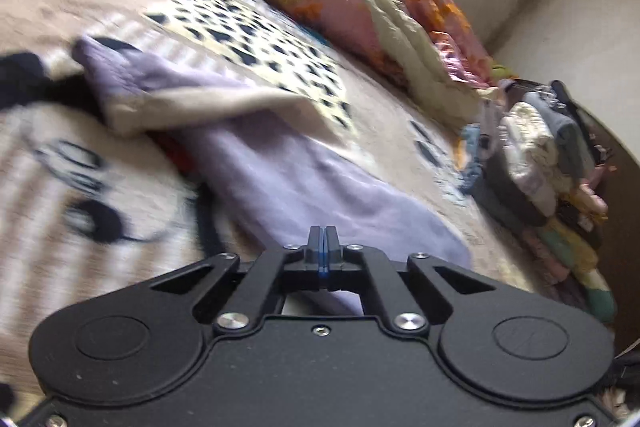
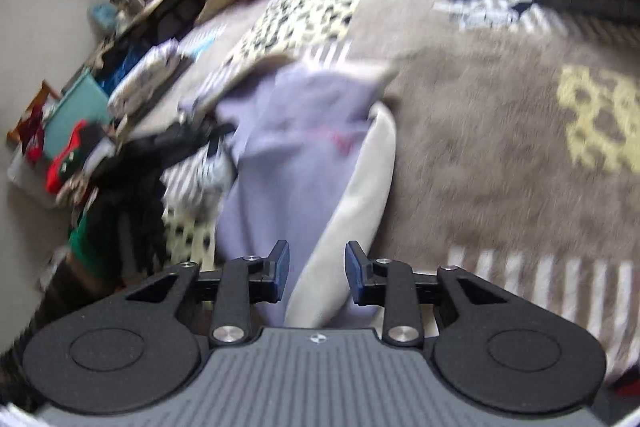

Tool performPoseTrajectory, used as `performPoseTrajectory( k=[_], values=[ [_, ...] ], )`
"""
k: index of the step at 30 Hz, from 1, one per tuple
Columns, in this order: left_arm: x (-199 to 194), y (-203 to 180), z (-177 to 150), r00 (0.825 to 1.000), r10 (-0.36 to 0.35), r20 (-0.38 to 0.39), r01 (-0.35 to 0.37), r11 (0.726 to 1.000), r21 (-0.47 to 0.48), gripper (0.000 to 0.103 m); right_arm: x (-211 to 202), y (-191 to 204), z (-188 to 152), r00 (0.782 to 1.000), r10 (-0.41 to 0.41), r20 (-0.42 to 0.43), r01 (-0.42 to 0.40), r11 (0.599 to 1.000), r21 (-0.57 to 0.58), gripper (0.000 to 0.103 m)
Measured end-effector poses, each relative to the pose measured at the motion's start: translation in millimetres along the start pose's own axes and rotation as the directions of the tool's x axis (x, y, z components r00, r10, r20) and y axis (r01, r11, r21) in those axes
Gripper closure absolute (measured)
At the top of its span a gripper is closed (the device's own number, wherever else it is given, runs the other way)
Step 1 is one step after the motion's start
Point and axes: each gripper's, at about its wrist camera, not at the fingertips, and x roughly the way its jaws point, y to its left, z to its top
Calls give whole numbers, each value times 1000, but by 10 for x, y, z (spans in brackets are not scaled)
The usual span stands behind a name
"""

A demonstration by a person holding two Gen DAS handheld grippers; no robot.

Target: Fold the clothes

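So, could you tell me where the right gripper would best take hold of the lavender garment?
Probably the cream-lined edge of the lavender garment, coming straight forward and down. That edge runs toward the open right gripper and already passes between its fingers, a raised fold that looks easier to pinch than the flat middle.

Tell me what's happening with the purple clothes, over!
Left gripper shut, nothing visibly pinched. Right gripper open above the lavender garment. Garment partly folded on blanket. Black clothing alongside.
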Motion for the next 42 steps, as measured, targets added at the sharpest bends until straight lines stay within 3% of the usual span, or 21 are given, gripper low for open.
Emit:
performPoseTrajectory(
  k=[2,4,6,7,11,13,14,16,18,20,27,31,33,37,40,42],
  values=[
    [-51,43,20,999,-30,-23,30,999,25,103,96,-36,136,999,-30,30,30,1000,0,70],
    [5,79,27,990,-66,-128,67,998,6,95,249,-129,283,997,-53,48,52,998,20,70],
    [23,83,-12,986,-75,-147,75,997,-10,41,450,-206,413,995,-85,56,83,995,49,63],
    [39,85,-28,984,-98,-148,95,995,-29,41,554,-240,475,993,-104,59,100,993,60,62],
    [146,64,-37,982,-120,-145,111,991,-70,42,914,-422,645,989,-131,62,121,982,148,52],
    [242,51,-37,984,-115,-137,102,990,-92,42,1067,-565,668,991,-119,57,103,968,230,52],
    [286,39,-34,985,-110,-132,97,990,-101,43,1097,-608,656,993,-101,63,81,962,261,57],
    [348,-14,-9,989,-88,-120,75,991,-108,51,998,-595,610,991,-90,100,60,961,271,83],
    [426,-41,15,991,-67,-115,55,993,-106,93,899,-582,563,988,-79,136,38,959,281,90],
    [461,-28,12,993,-57,-100,46,993,-113,99,800,-569,516,983,-69,172,16,957,290,92],
    [130,54,24,999,-28,18,30,993,-111,100,454,-525,353,954,-36,298,-62,947,314,95],
    [-119,118,-87,1000,-3,-15,2,995,-95,100,285,-498,240,935,-20,353,-103,940,326,95],
    [-195,168,-157,998,16,-67,-21,997,-71,100,389,-477,54,958,-16,286,-88,934,348,95],
    [-317,193,-194,981,5,-194,10,997,74,99,652,-430,-310,997,-2,77,-25,934,356,94],
    [-566,128,-91,986,19,-166,8,987,160,89,588,-343,-434,999,2,37,-13,949,315,92],
    [-707,92,7,994,7,-113,14,982,186,88,451,-303,-406,998,-20,56,2,956,293,75]
  ],
)
